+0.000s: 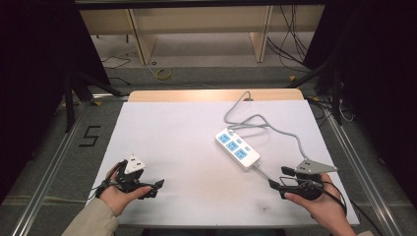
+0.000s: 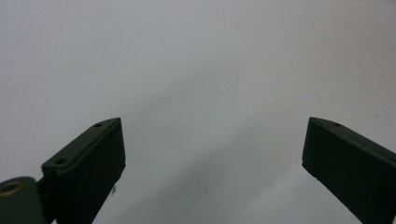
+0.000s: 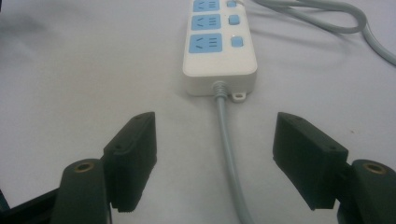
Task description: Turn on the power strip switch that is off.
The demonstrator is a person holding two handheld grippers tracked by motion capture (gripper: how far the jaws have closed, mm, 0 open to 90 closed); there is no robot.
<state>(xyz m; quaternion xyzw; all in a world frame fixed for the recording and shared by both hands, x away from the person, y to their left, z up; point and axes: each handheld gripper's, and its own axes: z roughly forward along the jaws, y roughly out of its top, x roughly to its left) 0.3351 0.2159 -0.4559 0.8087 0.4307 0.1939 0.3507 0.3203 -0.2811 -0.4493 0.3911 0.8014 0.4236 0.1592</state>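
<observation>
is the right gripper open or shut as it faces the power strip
Open. In the right gripper view the right gripper has its black jaws set wide apart with nothing between the pads; the power strip lies beyond them, untouched.

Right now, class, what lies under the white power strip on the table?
The power strip lies flat on the white table sheet, its grey cable running toward the open right hand-held gripper. Whatever sits directly beneath its body is covered.

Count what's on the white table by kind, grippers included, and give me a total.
Power strip: 1
Grey cable: 1
Handheld grippers: 2, the left gripper and the right gripper, both open
Total: 4
</observation>
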